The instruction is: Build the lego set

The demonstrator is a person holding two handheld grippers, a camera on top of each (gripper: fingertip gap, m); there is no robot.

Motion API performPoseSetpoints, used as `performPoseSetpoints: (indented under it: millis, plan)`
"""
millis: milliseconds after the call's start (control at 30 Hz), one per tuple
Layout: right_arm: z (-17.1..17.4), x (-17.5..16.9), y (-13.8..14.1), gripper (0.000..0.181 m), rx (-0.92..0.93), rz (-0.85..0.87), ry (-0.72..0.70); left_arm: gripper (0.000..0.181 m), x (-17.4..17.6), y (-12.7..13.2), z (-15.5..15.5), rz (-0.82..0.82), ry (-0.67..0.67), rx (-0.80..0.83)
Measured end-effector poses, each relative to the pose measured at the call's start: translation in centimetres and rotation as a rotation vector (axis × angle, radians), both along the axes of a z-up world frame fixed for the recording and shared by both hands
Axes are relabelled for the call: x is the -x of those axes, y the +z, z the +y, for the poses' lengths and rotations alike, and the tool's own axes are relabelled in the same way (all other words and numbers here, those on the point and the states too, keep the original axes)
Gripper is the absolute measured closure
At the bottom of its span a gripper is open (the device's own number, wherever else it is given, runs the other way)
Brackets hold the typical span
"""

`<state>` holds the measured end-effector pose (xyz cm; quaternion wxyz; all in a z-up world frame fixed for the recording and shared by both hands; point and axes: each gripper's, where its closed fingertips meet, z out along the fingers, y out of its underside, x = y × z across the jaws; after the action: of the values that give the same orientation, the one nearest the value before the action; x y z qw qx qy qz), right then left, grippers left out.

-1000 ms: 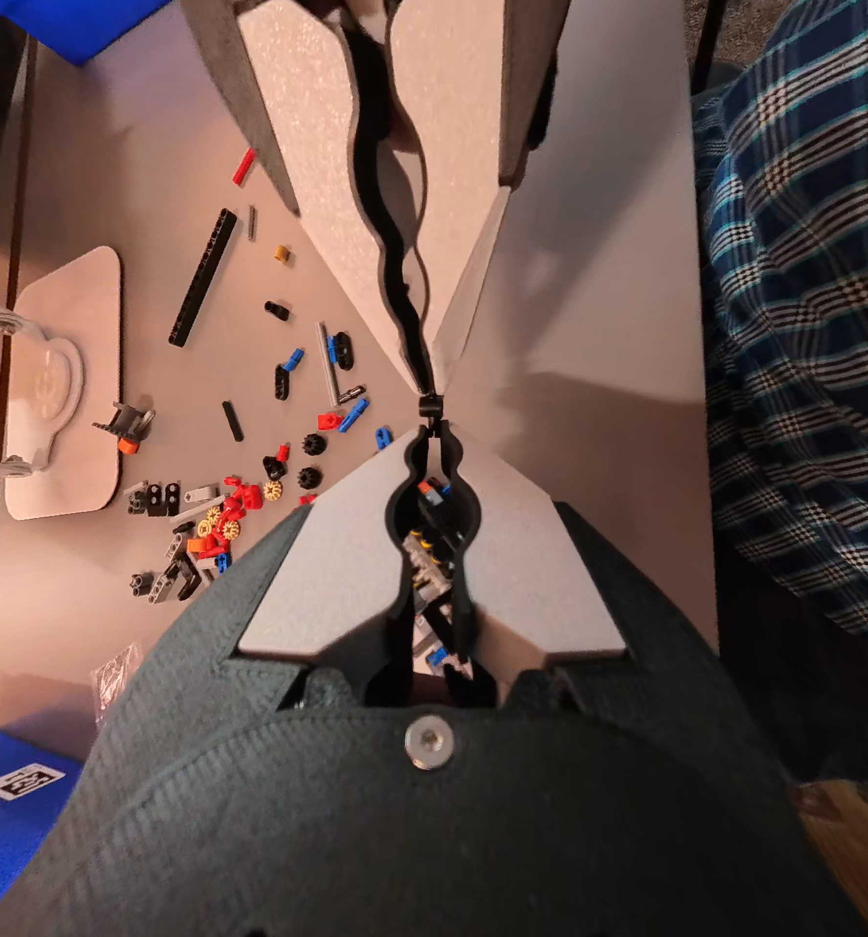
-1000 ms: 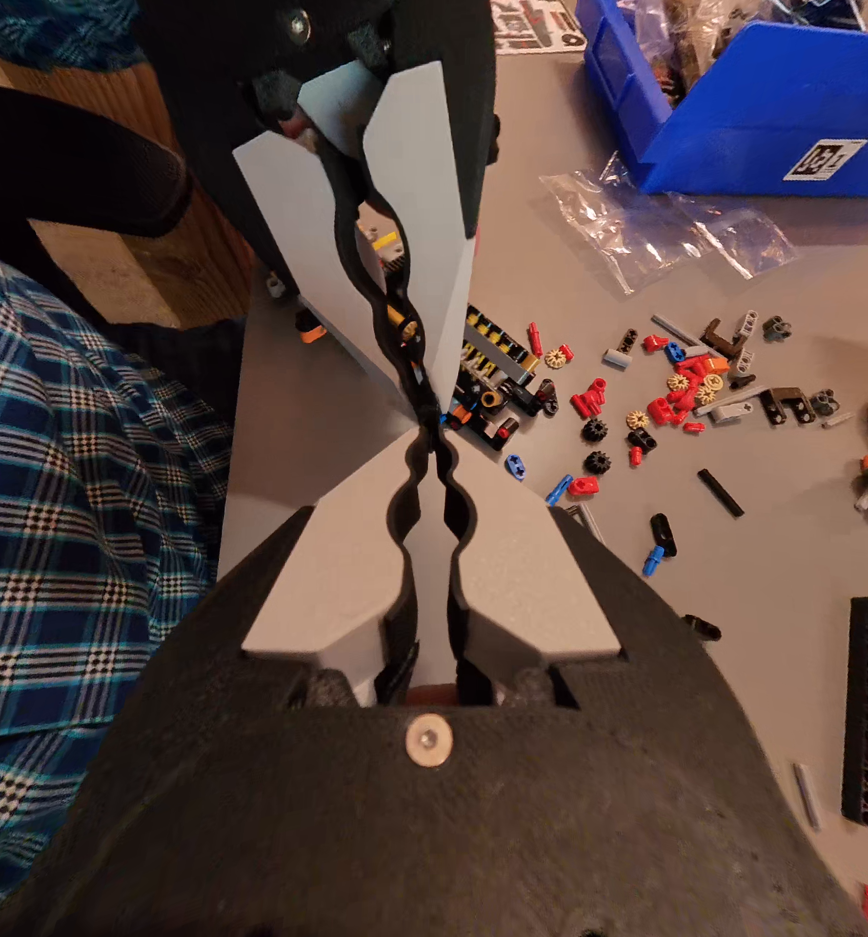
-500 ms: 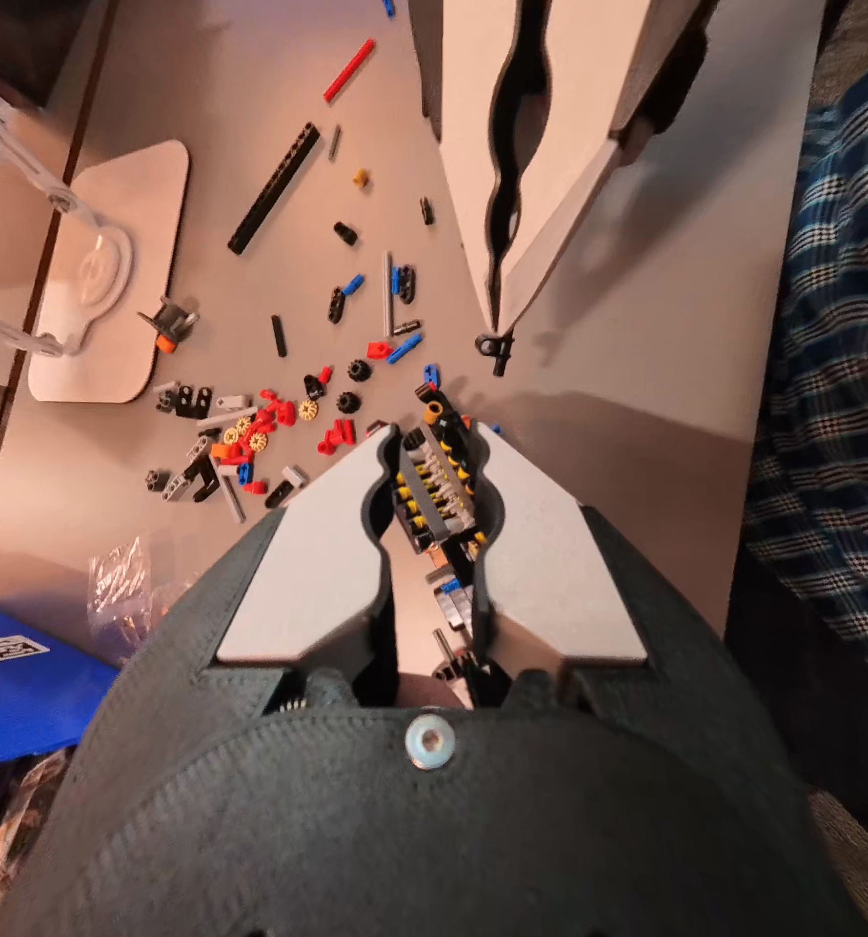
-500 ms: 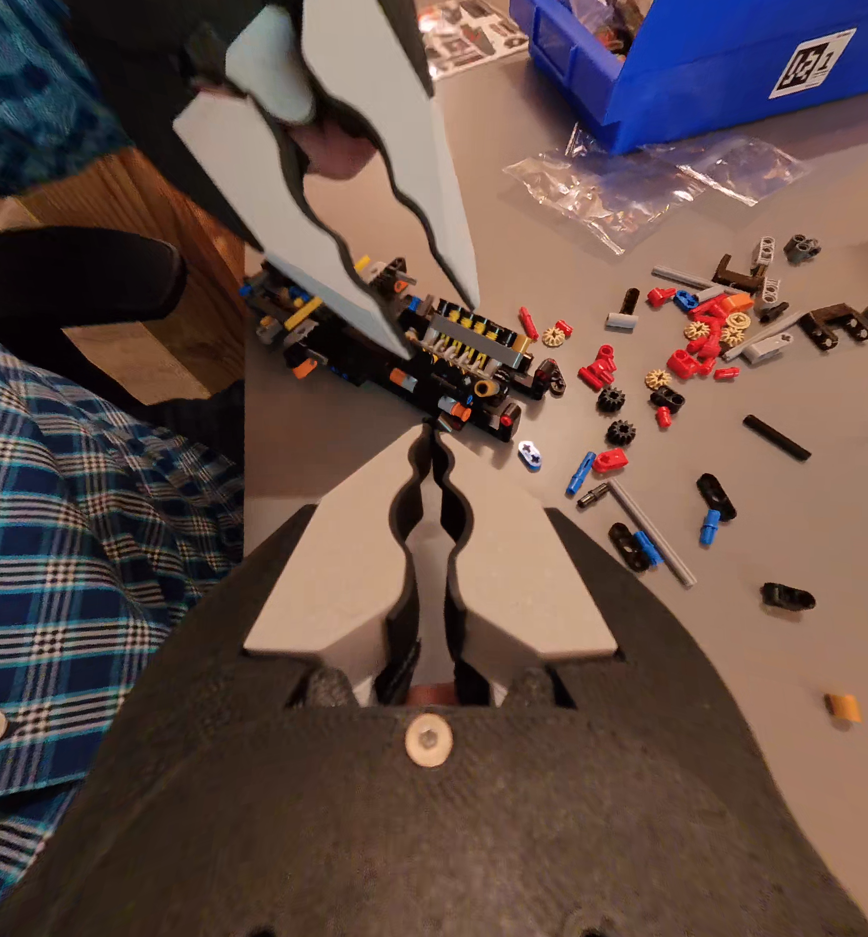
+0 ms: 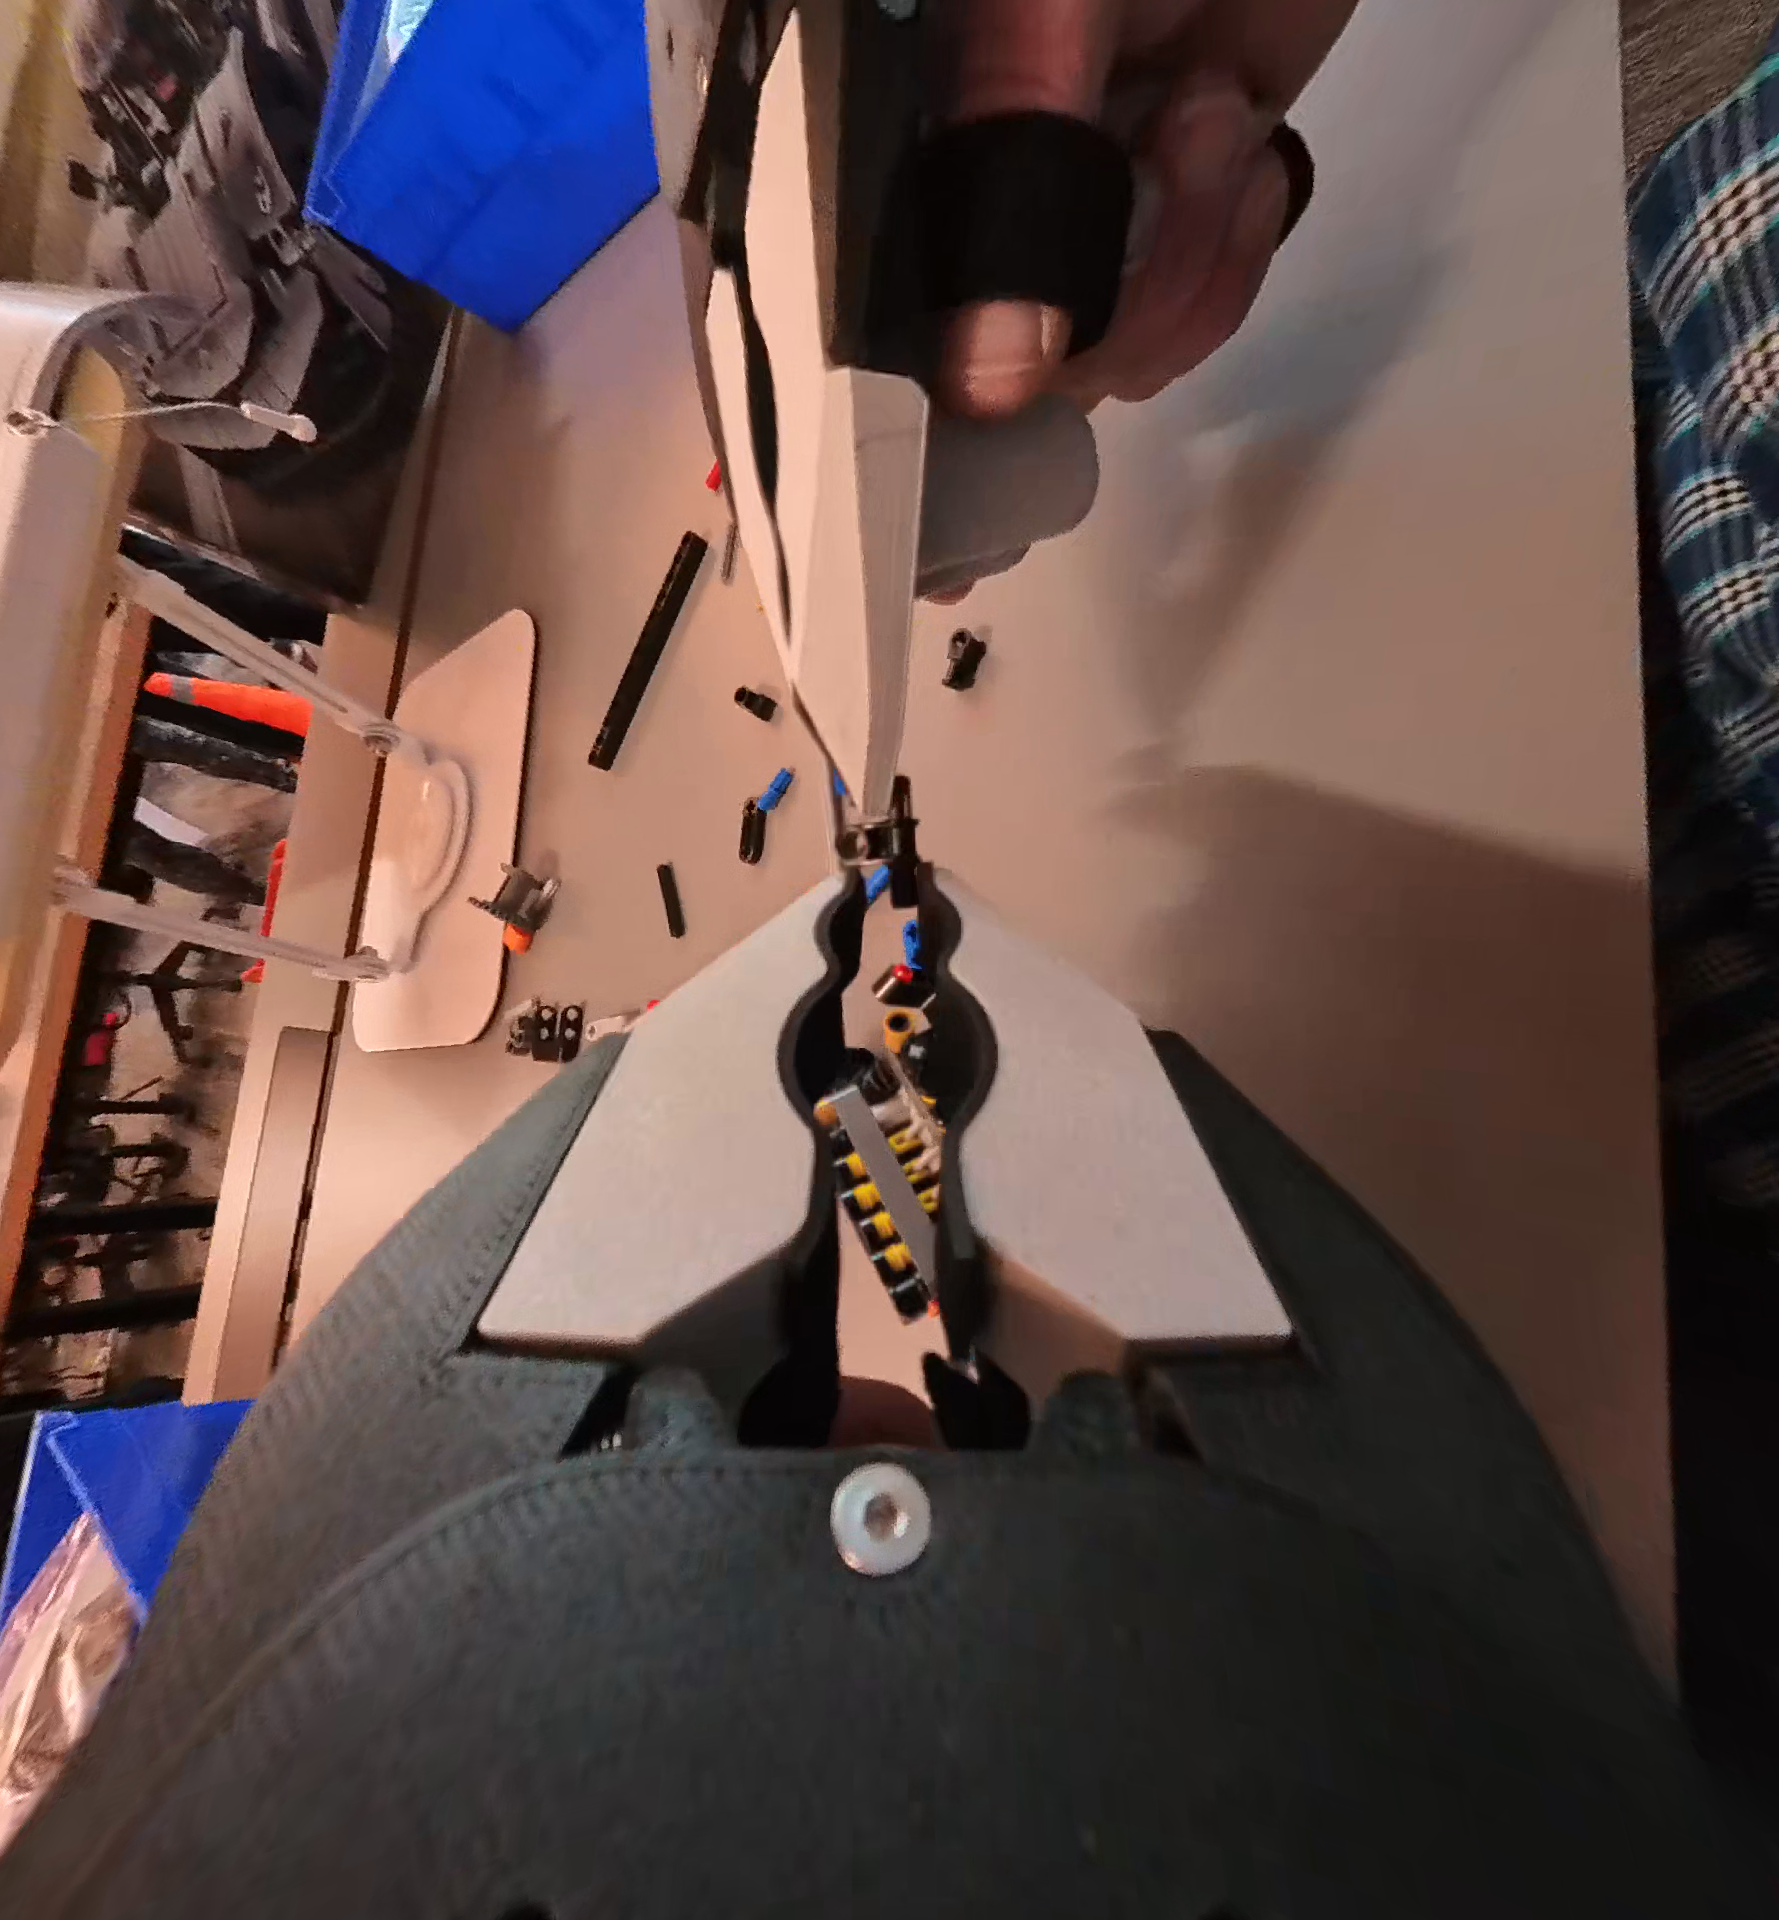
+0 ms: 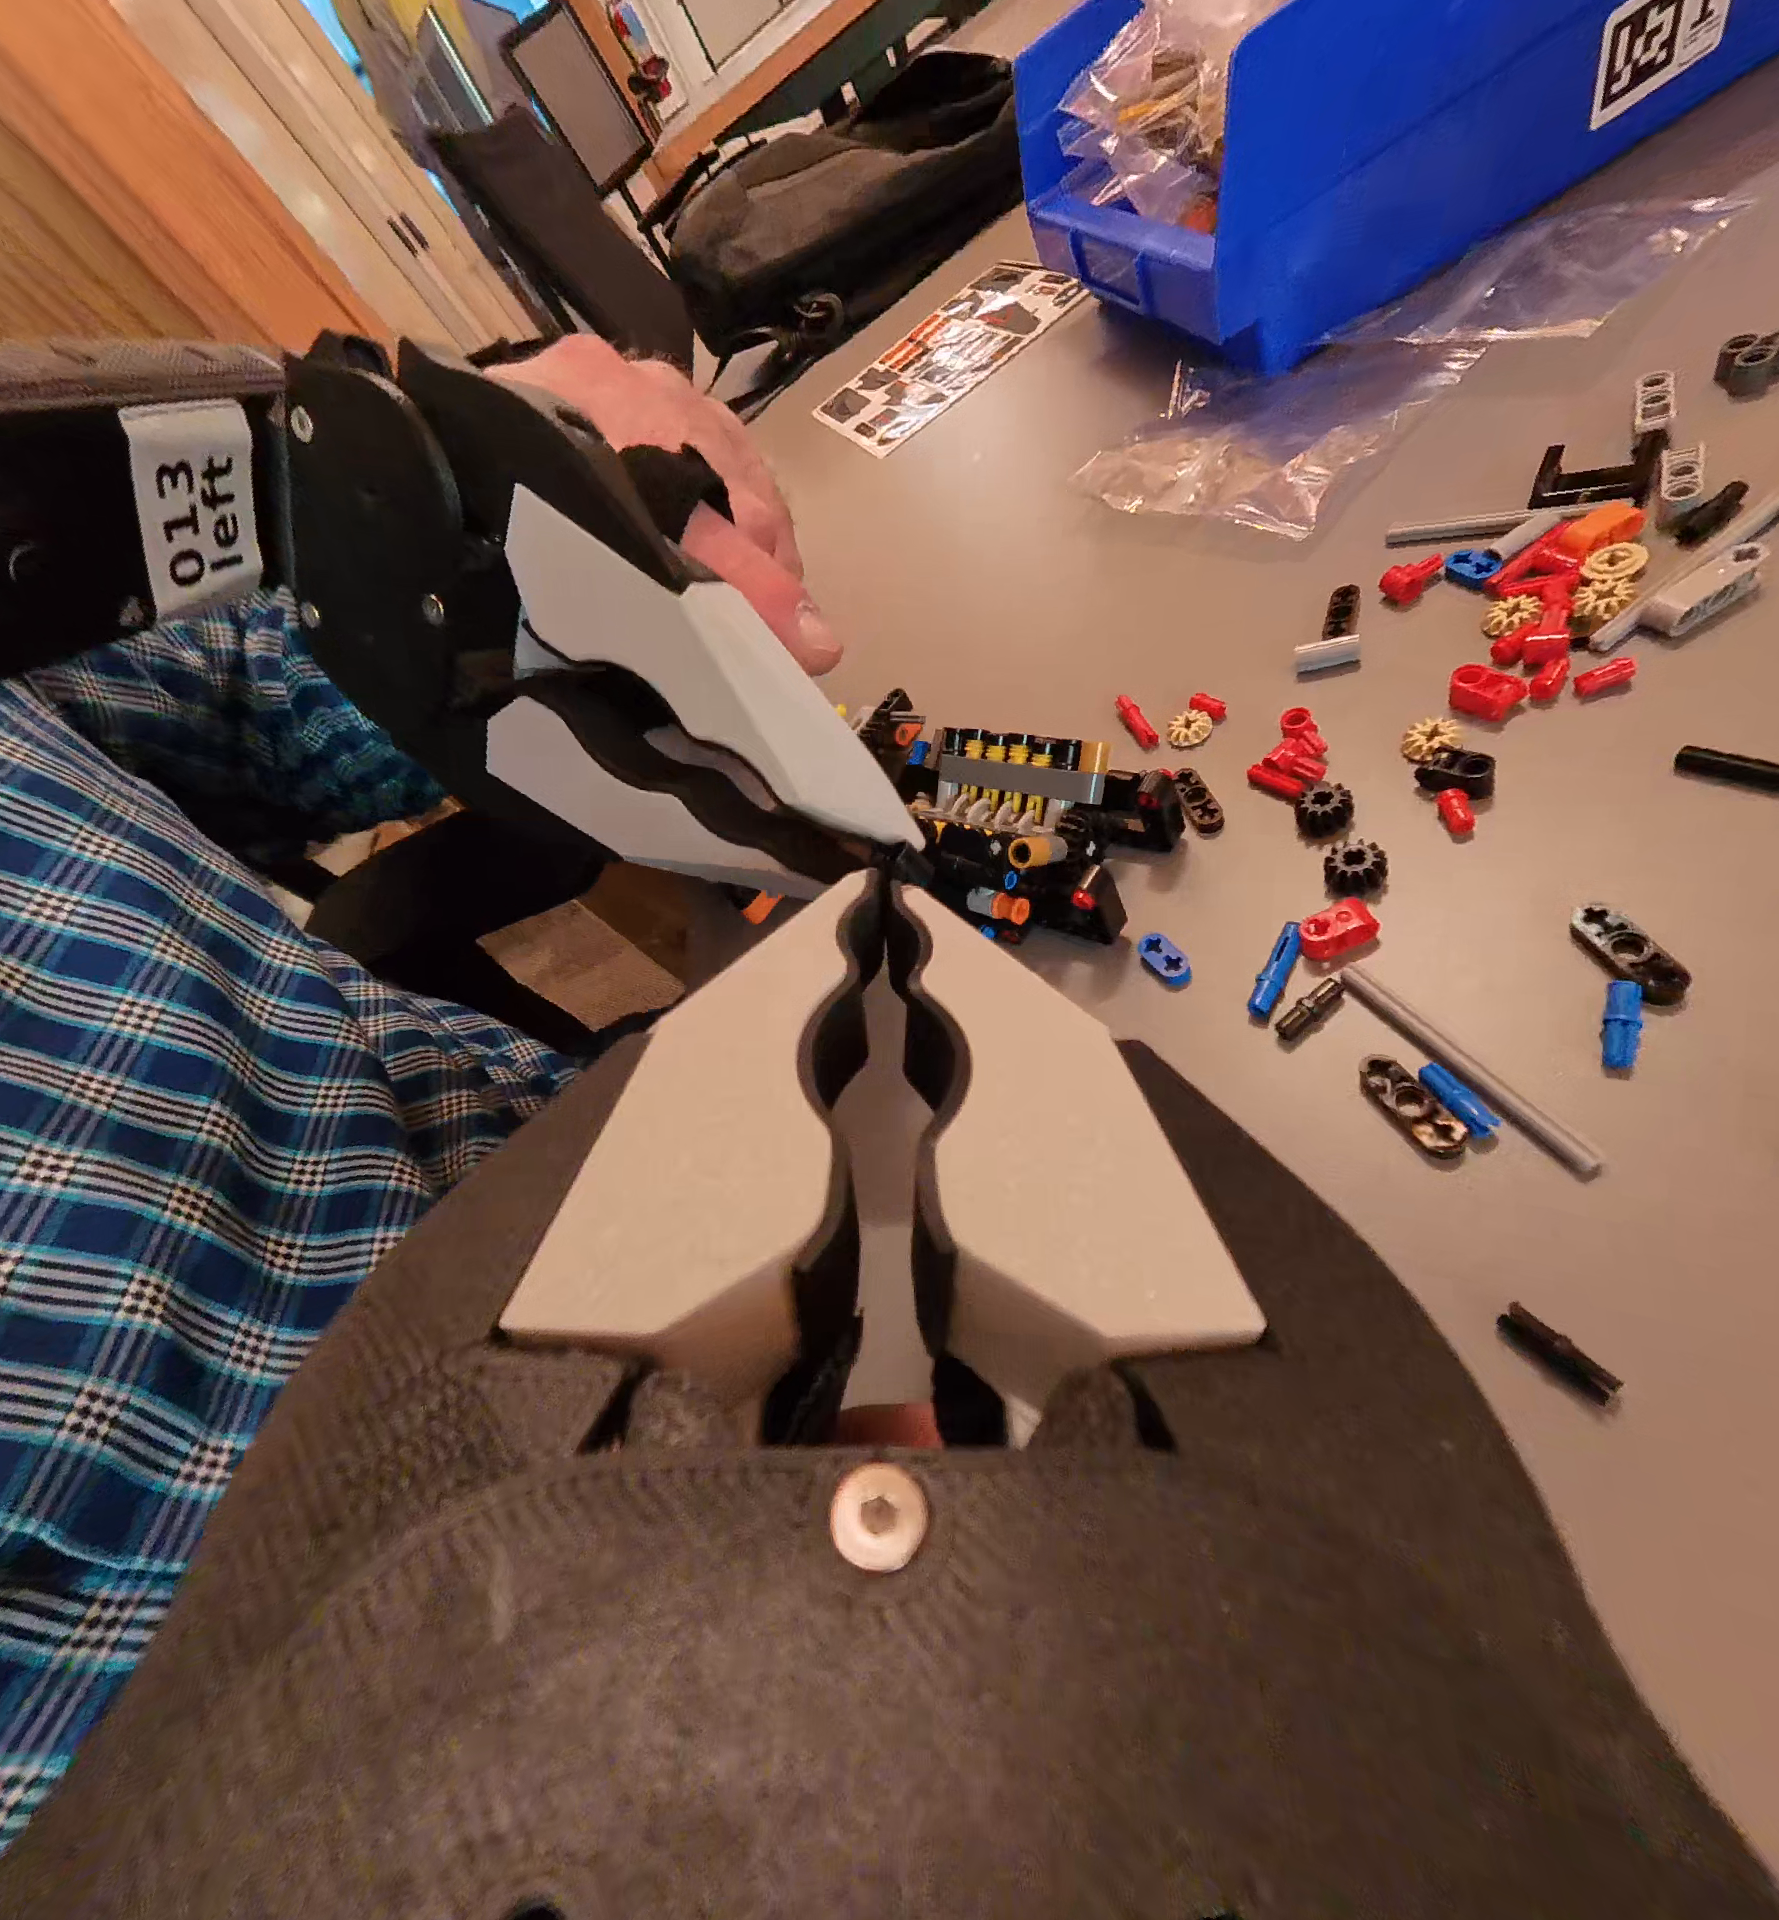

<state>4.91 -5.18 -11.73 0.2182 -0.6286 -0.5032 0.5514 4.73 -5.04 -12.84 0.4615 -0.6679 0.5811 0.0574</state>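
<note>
My right gripper [image 6: 880, 883] is shut on a small black connector [image 5: 880, 831] at its very tip. My left gripper [image 5: 885, 883] meets it tip to tip, and its jaws are closed to a narrow gap on the other end of the same piece. In the right wrist view the left gripper [image 6: 900, 847] comes in from the left. The connector [image 6: 903, 857] is a dark speck where the tips meet. Both are held above the table. The black, grey and yellow partly built assembly [image 6: 1030, 800] lies on the table just behind, and also shows between my left fingers [image 5: 885, 1174].
Loose red, tan and grey parts [image 6: 1550, 603], black gears [image 6: 1321, 810] and a grey axle [image 6: 1467, 1070] lie to the right. A blue bin [image 6: 1384, 156], plastic bags [image 6: 1332, 457] and a sticker sheet [image 6: 947, 353] sit at the back. A long black beam [image 5: 651, 649] lies apart. The person's plaid shirt [image 6: 137, 1039] is at the table edge. My two grippers' fingertips are within a few centimetres of each other. The long black beam [image 5: 651, 649] is about 25 centimetres from both grippers' fingertips.
Half a second ago my left gripper was wide open over the assembly, apart from the right. It has risen, narrowed, and met the right gripper's tip on the connector again.
</note>
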Motion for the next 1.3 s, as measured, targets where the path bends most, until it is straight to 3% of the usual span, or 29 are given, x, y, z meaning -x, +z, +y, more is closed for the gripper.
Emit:
performPoseSetpoints:
  millis: [33,267,833,1200,1233,1300]
  plan:
    - [0.1,0.0,0.1,0.181,0.017,0.004,-0.002,0.178,0.0,0.0,0.0,0.001,0.001,-0.002]
    - [0.6,-0.1,0.4,0.181,0.005,0.008,-0.019,0.180,-0.1,0.2,0.3,-0.013,0.018,-0.009]
    - [0.6,-0.8,0.6,0.171,0.229,0.010,-0.019,0.180,-0.1,0.8,1.0,0.108,0.007,-0.183]
    - [0.5,-0.3,0.1,0.179,0.158,-0.012,-0.033,0.179,-0.1,0.7,0.8,0.102,0.014,-0.175]
    - [0.7,-0.3,-0.4,0.178,0.118,-0.032,-0.046,0.177,0.1,0.6,0.8,0.091,0.033,-0.149]
    - [1.0,-0.3,-1.0,0.178,0.055,-0.058,-0.072,0.152,1.4,0.6,0.9,0.078,0.087,-0.086]
